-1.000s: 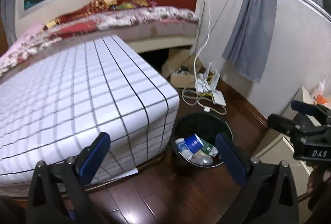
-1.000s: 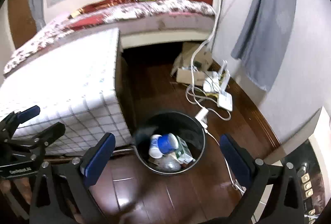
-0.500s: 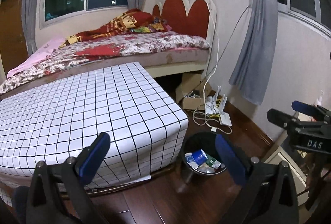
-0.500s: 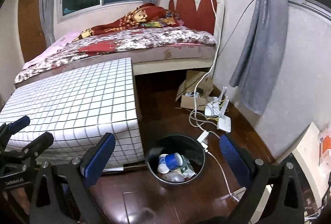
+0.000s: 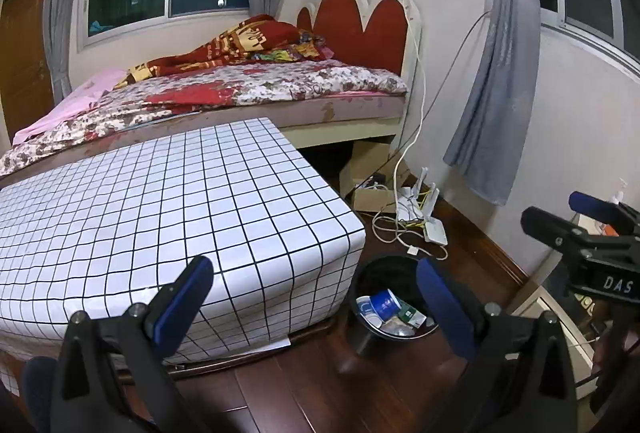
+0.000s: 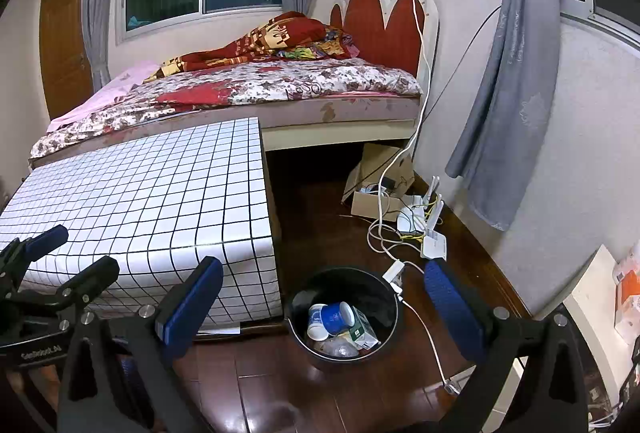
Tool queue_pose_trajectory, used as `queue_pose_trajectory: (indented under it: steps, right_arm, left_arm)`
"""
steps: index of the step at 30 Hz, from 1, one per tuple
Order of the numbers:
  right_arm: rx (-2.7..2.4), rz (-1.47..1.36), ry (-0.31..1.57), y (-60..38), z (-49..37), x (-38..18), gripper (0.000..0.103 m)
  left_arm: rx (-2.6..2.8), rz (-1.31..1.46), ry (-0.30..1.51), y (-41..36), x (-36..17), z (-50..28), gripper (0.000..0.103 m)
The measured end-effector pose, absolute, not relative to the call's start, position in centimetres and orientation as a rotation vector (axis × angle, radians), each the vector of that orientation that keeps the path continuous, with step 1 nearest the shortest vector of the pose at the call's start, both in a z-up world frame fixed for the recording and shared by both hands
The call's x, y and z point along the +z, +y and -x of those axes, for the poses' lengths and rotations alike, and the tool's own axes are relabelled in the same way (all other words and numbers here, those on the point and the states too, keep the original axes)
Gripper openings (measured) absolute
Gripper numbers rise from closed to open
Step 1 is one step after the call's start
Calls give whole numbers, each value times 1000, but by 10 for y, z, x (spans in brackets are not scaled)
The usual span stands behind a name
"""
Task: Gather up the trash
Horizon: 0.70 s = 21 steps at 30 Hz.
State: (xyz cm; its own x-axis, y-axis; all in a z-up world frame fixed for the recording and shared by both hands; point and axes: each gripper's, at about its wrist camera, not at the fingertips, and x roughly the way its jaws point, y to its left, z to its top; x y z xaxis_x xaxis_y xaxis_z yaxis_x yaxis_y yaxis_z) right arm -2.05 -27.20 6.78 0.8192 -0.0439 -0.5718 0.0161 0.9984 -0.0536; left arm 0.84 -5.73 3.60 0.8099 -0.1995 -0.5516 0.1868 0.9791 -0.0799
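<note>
Both grippers, left (image 5: 312, 293) and right (image 6: 322, 295), hang spread and empty above the floor, the bin (image 6: 343, 313) of trash (image 6: 332, 317) standing beside the gridded table (image 6: 160, 201), cables (image 6: 400, 233) trailing near its rim.

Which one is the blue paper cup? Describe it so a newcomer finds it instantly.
Start at the grid-patterned white table; on the wood floor by its near right corner stands a black trash bin. Inside, the blue paper cup lies on its side against a white cup, beside a green carton. It is the only blue item.
</note>
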Motion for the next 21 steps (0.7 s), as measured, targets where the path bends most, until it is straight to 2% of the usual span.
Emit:
queue_pose_trajectory:
  steps: [21]
  right_arm:
    - [-30, 49, 601, -273, 24, 70, 102]
  left_arm:
    - [-206, 16, 589, -56, 38, -9, 102]
